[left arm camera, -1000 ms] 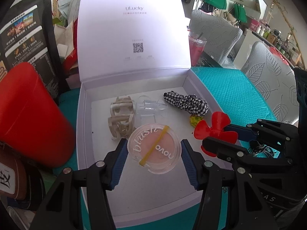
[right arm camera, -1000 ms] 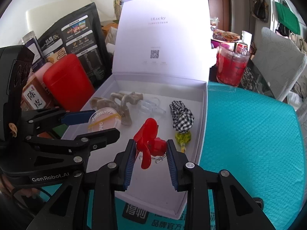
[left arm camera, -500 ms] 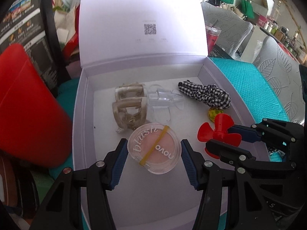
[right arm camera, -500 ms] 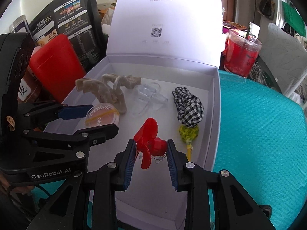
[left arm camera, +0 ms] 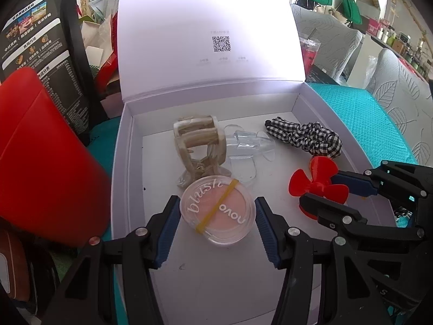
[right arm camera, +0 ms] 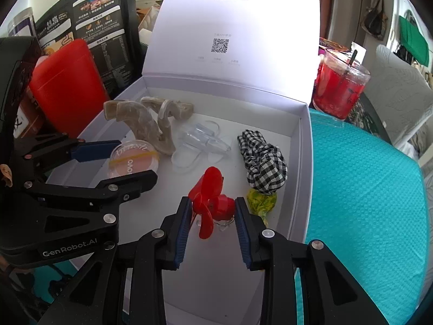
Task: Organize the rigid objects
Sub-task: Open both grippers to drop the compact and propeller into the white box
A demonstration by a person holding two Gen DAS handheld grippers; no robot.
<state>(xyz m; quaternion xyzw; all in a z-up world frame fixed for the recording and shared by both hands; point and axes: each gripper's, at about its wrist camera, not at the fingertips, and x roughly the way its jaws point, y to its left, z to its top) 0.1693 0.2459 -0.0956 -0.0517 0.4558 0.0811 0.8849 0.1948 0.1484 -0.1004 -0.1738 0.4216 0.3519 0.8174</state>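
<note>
Box [left arm camera: 123, 162] part filled; left tongs [left arm camera: 217, 216] clamped on blush [left arm camera: 217, 210], right tongs [right arm camera: 213, 211] on fan [right arm camera: 213, 203], neither yet released

We see two black grippers: left gripper [left arm camera: 217, 224], right gripper [right arm camera: 213, 223]. Blue ribbed pads [right arm camera: 181, 233] line fingers. Shiny round screws [right arm camera: 266, 233] dot black arms. White letters "GenRobot.AI" on left gripper's side.

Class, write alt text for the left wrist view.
The left gripper holds a round clear blush compact over an open white box. Inside lie a beige hair claw, a clear clip and a checked scrunchie; the right gripper holds a small red fan.
</note>
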